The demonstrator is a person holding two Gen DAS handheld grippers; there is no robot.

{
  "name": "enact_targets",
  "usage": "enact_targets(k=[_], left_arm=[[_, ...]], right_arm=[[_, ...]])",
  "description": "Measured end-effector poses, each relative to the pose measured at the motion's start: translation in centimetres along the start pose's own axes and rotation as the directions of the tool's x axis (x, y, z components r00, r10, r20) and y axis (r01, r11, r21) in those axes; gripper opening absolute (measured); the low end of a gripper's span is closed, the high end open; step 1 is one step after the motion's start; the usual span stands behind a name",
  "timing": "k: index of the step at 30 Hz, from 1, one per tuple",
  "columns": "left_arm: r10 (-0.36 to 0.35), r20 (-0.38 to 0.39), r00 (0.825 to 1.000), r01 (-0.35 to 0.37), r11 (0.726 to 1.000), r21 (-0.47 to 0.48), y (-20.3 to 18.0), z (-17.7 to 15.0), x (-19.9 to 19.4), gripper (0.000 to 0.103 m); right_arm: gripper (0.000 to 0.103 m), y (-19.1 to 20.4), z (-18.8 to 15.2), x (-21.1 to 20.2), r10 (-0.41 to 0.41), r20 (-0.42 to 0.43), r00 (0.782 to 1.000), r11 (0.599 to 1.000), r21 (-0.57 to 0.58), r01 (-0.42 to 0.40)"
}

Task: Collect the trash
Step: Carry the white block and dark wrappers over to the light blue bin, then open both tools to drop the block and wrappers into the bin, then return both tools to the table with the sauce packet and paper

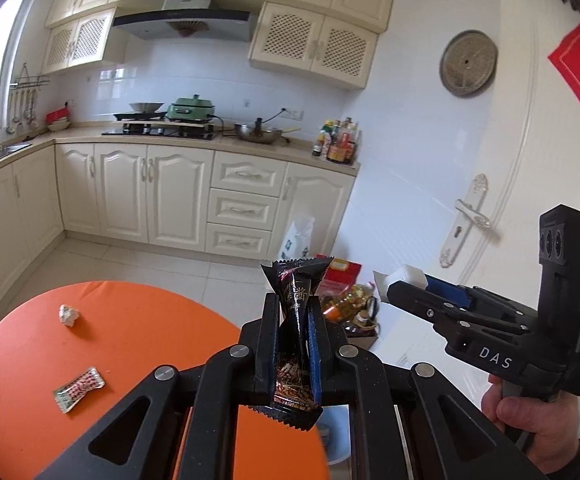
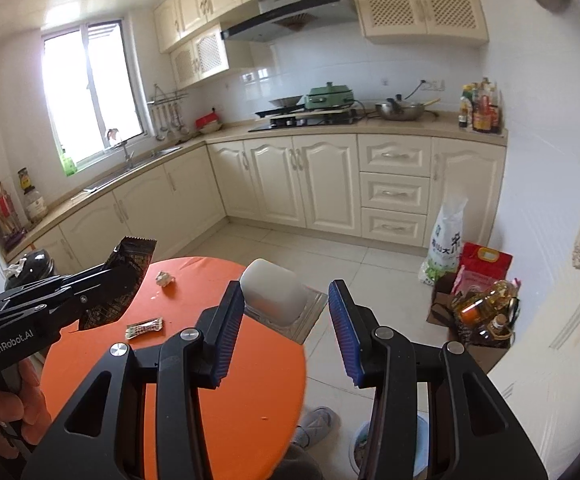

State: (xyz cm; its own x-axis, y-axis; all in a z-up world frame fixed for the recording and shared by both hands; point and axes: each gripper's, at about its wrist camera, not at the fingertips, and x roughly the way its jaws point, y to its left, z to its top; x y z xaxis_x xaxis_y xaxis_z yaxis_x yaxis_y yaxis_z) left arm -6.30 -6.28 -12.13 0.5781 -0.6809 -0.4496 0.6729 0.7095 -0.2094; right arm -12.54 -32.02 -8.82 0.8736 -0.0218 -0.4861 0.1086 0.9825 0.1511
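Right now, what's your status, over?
Left hand-held gripper clamps dark wrapper. Right hand-held gripper holds white container. Paper wad, small packet on orange table.

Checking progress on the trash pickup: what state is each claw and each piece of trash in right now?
left claw: shut on the dark wrapper, which stands upright, off the table.
right claw: gripping the white cup at its tips, in the air.
crumpled paper: lying loose on the orange table.
striped wrapper: lying flat on the table, not picked up.
drawers: shut.
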Motion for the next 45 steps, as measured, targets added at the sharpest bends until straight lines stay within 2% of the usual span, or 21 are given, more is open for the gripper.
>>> enact_targets(k=[5,10,12,14,16,19,22,25,27,29,31,32,34,35,38,42,45], left_arm=[[-0.108,-0.061,0.992,0.109,0.994,0.019,-4.3,-0.1,3.8,0.009],[-0.172,-0.165,0.971,0.178,0.984,0.028,-7.3,-0.7,9.2,0.009],[-0.187,-0.223,0.957,0.196,0.980,0.021,-8.1,-1.1,12.0,0.009],[-0.191,-0.301,0.934,0.206,0.979,0.017,-8.9,-2.2,15.1,0.009],[-0.184,-0.364,0.913,0.205,0.979,0.019,-9.6,-3.5,18.0,0.010],[-0.169,-0.471,0.866,0.204,0.979,0.024,-10.4,-4.9,22.8,0.012],[-0.140,-0.554,0.821,0.187,0.982,0.029,-11.0,-6.0,27.4,0.016],[-0.113,-0.612,0.782,0.170,0.985,0.035,-11.1,-7.1,31.2,0.020],[-0.094,-0.643,0.760,0.158,0.987,0.042,-11.1,-7.6,33.2,0.025],[-0.081,-0.670,0.738,0.152,0.987,0.047,-11.7,-7.8,35.1,0.036],[-0.048,-0.669,0.742,0.128,0.989,0.070,-13.5,-6.8,37.3,0.059],[-0.045,-0.664,0.746,0.121,0.990,0.068,-14.5,-5.2,38.9,0.064],[-0.038,-0.659,0.751,0.103,0.993,0.061,-14.2,-4.9,39.1,0.084],[-0.028,-0.653,0.757,0.092,0.994,0.064,-14.3,-4.6,39.0,0.085],[-0.004,-0.629,0.777,0.076,0.993,0.088,-14.1,-4.4,37.6,0.089],[0.025,-0.563,0.826,0.058,0.990,0.129,-14.3,-3.9,33.4,0.097],[0.032,-0.515,0.856,0.045,0.990,0.137,-14.1,-3.6,29.3,0.098]], right_arm=[[0.044,-5.4,-1.8,-2.6,-0.088,-0.009,0.996,0.993,0.077,0.088],[0.044,-10.2,-4.4,-2.6,-0.151,-0.058,0.987,0.977,0.146,0.158],[0.044,-11.9,-5.6,-1.7,-0.164,-0.092,0.982,0.970,0.168,0.178],[0.044,-13.7,-7.3,-0.2,-0.182,-0.145,0.972,0.961,0.183,0.208],[0.045,-15.9,-9.2,1.9,-0.168,-0.200,0.965,0.949,0.231,0.213],[0.045,-19.1,-12.4,5.0,-0.167,-0.293,0.941,0.927,0.279,0.251],[0.047,-22.6,-16.2,8.4,-0.132,-0.382,0.915,0.895,0.350,0.276],[0.048,-25.3,-19.2,10.9,-0.108,-0.441,0.891,0.860,0.408,0.306],[0.057,-26.8,-20.8,11.9,-0.082,-0.459,0.885,0.834,0.454,0.312],[0.071,-27.8,-21.9,12.3,-0.078,-0.470,0.879,0.815,0.477,0.328],[0.080,-28.4,-22.6,12.2,-0.078,-0.473,0.877,0.798,0.498,0.340],[0.086,-28.5,-22.7,12.1,-0.079,-0.470,0.879,0.791,0.507,0.342],[0.095,-28.9,-22.6,11.7,-0.079,-0.454,0.887,0.778,0.529,0.340],[0.099,-28.9,-22.5,11.3,-0.088,-0.450,0.889,0.775,0.530,0.345],[0.103,-28.4,-21.6,10.0,-0.118,-0.425,0.897,0.767,0.535,0.354],[0.103,-27.3,-19.8,8.2,-0.163,-0.397,0.903,0.761,0.532,0.371],[0.103,-25.8,-18.1,6.7,-0.176,-0.365,0.914,0.774,0.523,0.358]])
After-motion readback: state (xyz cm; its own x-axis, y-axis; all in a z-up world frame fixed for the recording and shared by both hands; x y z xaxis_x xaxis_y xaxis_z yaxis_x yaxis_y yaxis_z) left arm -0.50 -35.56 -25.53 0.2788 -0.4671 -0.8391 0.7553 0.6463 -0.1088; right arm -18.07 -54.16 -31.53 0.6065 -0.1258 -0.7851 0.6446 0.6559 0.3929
